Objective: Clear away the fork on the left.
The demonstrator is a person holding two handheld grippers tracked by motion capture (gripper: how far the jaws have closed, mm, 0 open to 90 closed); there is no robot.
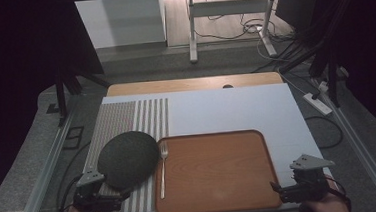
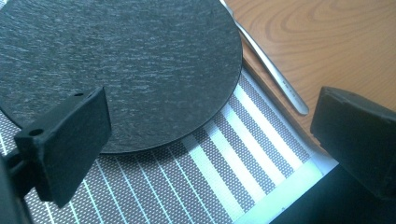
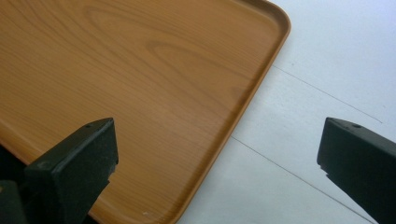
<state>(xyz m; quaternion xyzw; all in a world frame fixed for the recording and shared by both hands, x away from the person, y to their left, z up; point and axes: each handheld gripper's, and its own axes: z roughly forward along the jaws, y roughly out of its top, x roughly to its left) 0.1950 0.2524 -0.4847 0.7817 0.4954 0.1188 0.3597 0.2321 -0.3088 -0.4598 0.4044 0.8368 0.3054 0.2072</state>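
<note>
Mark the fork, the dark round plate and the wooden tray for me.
fork (image 1: 163,168), high view, middle of its handle.
dark round plate (image 1: 128,159), high view, centre of its top face.
wooden tray (image 3: 140,70), right gripper view, bare floor of the tray.

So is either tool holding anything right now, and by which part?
Nothing is held. The left tool is open near the dark round mat; the right tool is open by the tray's corner.

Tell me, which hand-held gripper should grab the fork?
Left, probably. The left hand-held gripper sits open near the fork on the tray's left edge; the right hand-held gripper is across the tray.
</note>
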